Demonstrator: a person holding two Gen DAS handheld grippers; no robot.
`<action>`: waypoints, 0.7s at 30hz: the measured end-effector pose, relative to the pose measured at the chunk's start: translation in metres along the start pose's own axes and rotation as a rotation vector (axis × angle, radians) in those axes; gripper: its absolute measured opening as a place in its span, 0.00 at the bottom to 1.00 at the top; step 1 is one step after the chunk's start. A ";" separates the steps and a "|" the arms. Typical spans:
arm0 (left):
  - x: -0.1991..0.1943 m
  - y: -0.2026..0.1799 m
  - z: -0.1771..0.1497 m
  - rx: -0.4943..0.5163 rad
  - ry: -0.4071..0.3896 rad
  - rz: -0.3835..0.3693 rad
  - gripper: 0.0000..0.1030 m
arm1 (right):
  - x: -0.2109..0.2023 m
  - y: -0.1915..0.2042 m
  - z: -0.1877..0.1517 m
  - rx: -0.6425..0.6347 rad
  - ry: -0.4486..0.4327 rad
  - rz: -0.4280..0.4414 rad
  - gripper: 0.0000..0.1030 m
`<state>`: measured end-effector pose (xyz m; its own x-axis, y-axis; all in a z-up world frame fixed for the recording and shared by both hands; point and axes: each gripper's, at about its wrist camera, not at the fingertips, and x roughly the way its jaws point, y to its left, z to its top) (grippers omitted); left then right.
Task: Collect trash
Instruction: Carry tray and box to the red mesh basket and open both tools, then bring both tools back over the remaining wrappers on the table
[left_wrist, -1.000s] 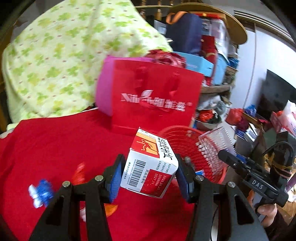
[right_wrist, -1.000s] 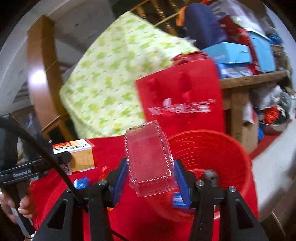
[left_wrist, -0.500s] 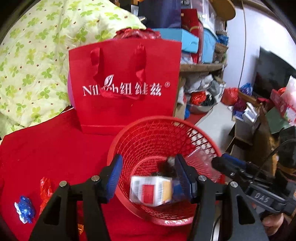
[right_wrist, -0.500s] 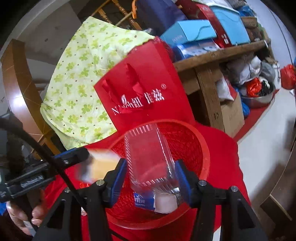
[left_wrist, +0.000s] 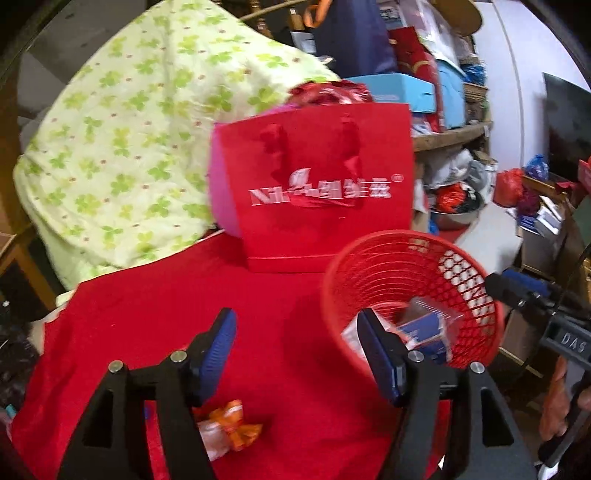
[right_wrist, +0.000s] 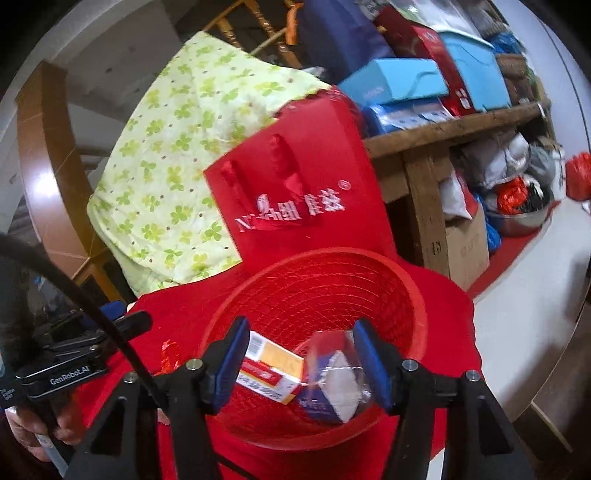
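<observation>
Red mesh basket (right_wrist: 317, 291) on red cloth (left_wrist: 155, 317), holding medicine box (right_wrist: 271, 365) and clear plastic clamshell (right_wrist: 334, 373), left gripper (left_wrist: 295, 356) spread apart, empty, right gripper (right_wrist: 301, 363) spread above basket, orange wrapper (left_wrist: 229, 428) on cloth, red gift bag (left_wrist: 321, 184) behind.

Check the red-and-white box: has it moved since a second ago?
Yes. The box left the left gripper and now lies inside the red basket, below its rim.

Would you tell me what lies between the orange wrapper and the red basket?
In the left wrist view, only bare red cloth separates the orange wrapper from the red basket.
</observation>
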<state>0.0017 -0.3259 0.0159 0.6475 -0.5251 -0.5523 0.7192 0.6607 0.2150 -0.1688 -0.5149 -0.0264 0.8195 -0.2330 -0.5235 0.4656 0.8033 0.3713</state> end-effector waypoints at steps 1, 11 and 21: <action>-0.005 0.008 -0.004 -0.009 -0.001 0.020 0.67 | -0.001 0.009 0.001 -0.016 0.000 0.006 0.61; -0.045 0.068 -0.032 -0.087 -0.012 0.138 0.67 | -0.002 0.085 0.002 -0.133 0.017 0.079 0.62; -0.071 0.116 -0.062 -0.163 -0.013 0.202 0.68 | 0.008 0.152 -0.018 -0.249 0.074 0.138 0.64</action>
<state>0.0238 -0.1786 0.0296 0.7779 -0.3794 -0.5009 0.5254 0.8300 0.1873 -0.0976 -0.3845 0.0119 0.8385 -0.0793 -0.5391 0.2478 0.9366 0.2478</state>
